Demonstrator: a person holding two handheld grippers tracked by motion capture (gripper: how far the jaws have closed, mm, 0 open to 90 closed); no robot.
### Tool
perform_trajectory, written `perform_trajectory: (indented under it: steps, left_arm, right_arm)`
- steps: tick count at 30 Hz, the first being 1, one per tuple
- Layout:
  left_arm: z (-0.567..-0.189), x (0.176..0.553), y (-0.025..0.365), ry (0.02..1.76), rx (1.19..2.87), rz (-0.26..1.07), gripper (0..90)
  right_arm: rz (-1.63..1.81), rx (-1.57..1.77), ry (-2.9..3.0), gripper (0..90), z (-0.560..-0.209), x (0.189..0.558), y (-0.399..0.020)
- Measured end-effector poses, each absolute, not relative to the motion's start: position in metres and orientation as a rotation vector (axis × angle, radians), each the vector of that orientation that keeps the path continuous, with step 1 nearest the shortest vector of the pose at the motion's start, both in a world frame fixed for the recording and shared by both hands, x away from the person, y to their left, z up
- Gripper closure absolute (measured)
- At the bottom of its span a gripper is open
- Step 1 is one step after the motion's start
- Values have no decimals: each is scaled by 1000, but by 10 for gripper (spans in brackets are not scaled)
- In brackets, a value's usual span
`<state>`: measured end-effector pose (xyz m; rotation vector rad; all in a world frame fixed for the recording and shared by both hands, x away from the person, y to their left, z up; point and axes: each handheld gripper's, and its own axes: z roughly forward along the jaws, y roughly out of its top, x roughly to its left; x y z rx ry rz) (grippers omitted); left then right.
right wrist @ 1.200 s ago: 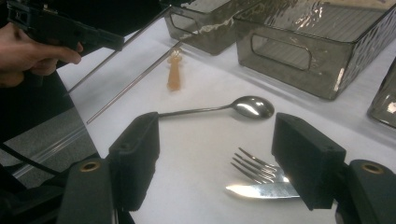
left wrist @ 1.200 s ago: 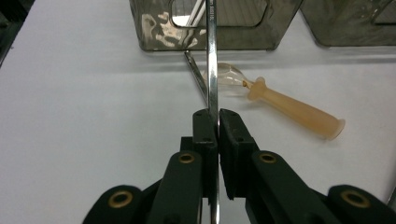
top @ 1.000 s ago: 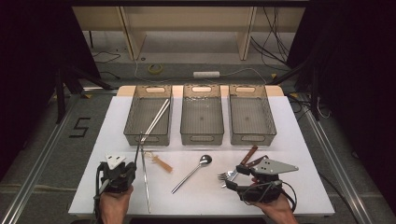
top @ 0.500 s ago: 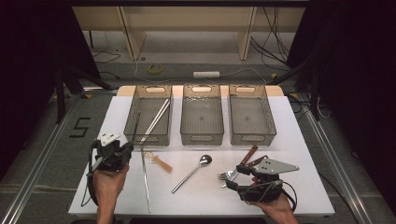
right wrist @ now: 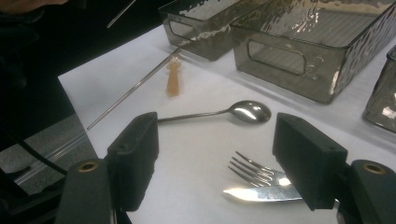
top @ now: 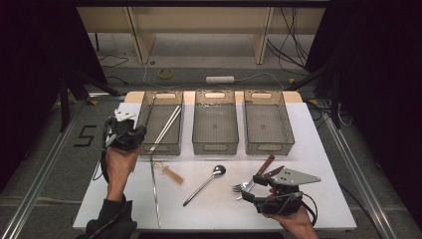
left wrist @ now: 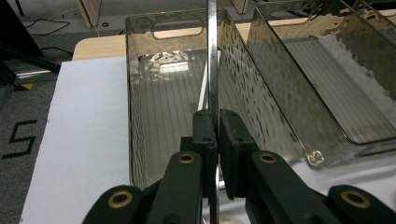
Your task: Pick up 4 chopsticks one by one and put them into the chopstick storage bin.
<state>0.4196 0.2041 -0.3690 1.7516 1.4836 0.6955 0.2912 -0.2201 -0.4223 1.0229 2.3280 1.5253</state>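
My left gripper is shut on a thin metal chopstick, which points out over the left smoky bin. The left gripper view has the rod clamped between the black jaws. White chopsticks lie inside that bin. A second metal chopstick lies on the white table. My right gripper rests near the front edge, open, with a fork and a knife on the table between its jaws, untouched.
A spoon lies mid-table, with a small tan piece to its left. The middle bin and right bin stand in a row at the back. Brown handles stick out behind my right gripper.
My left hand has risen and moved away from the front edge to the left bin, carrying the chopstick. The right hand has stayed in place.
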Motion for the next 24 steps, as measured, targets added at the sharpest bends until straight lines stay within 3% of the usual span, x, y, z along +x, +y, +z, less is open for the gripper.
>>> perform_trajectory:
  steps: [24]
  left_arm:
    - [-369, 495, 200, 1398, 1842, 656, 851]
  right_arm:
    - [1530, 1029, 2324, 280, -424, 293, -222]
